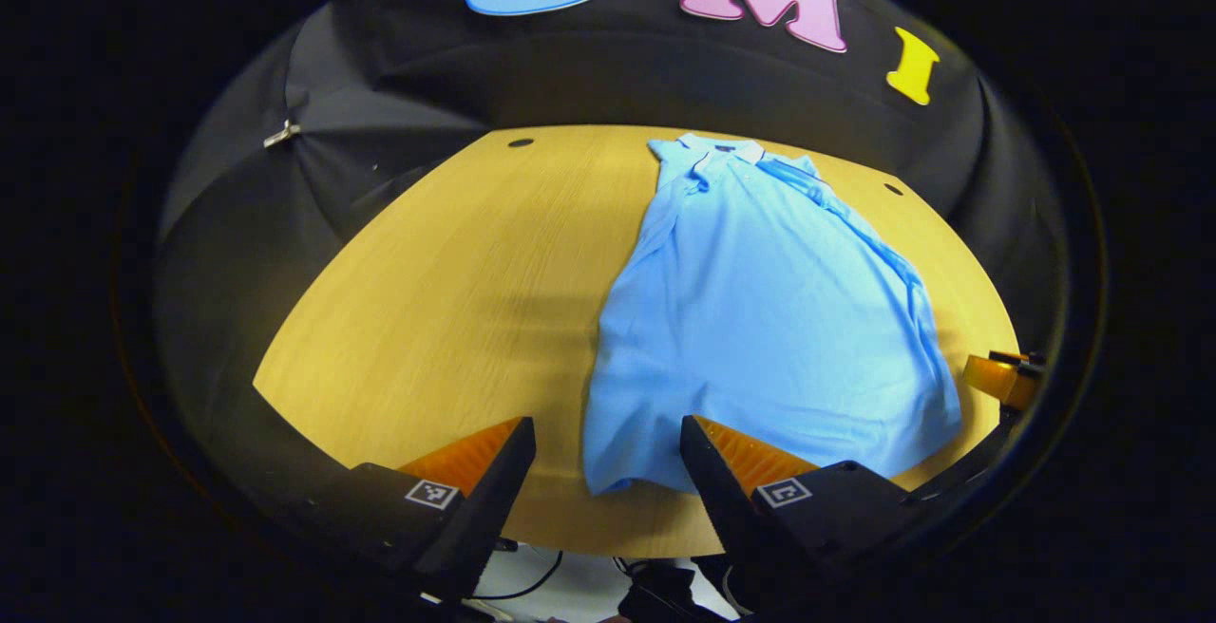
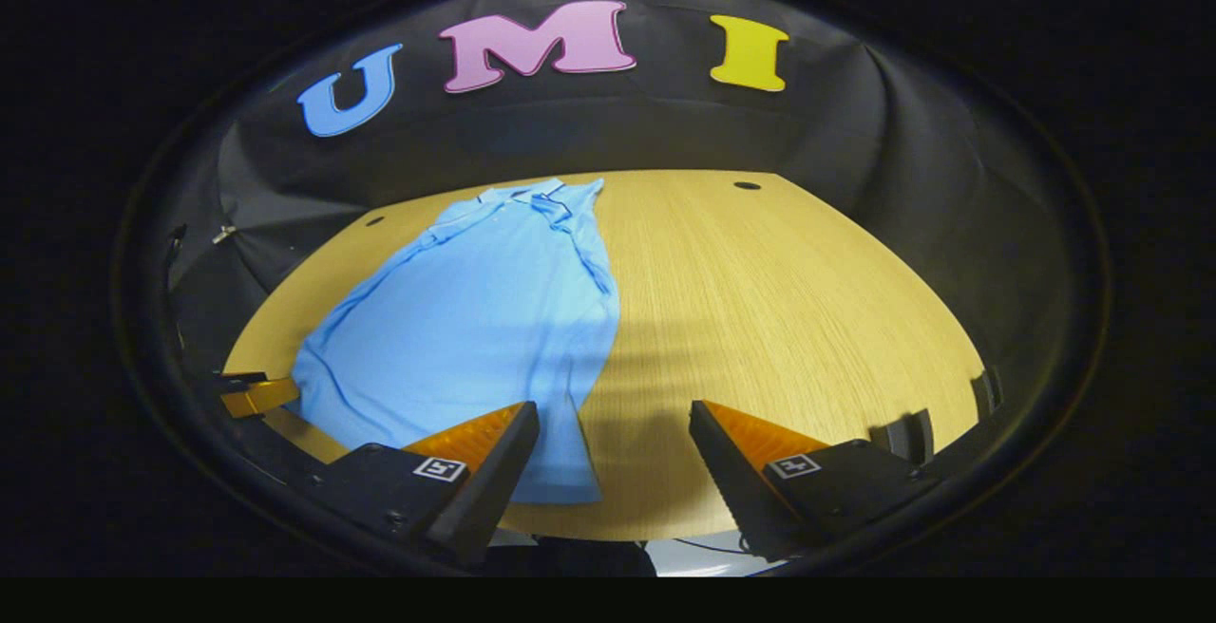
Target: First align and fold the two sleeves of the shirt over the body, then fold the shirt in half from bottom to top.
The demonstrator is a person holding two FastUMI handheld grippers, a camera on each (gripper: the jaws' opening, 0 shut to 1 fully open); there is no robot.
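A light blue polo shirt (image 1: 760, 319) lies flat on the wooden table (image 1: 446, 300), collar at the far end, hem toward me, both sleeves folded in over the body. My left gripper (image 1: 608, 457) hovers open above the hem's left corner, nothing between its fingers. In the right gripper view the same shirt (image 2: 475, 319) lies left of centre, and my right gripper (image 2: 616, 443) is open over the hem's right corner, holding nothing. The other gripper's fingertip (image 1: 997, 378) shows at the right edge of the left gripper view, and likewise a fingertip (image 2: 255, 397) at the left edge of the right gripper view.
Black cloth walls close in the table on three sides. Small dark holes (image 1: 520, 142) (image 2: 747, 185) sit near the table's far corners. Bare wood (image 2: 779, 319) stretches either side of the shirt. Cables (image 1: 532, 585) lie on the floor below the near edge.
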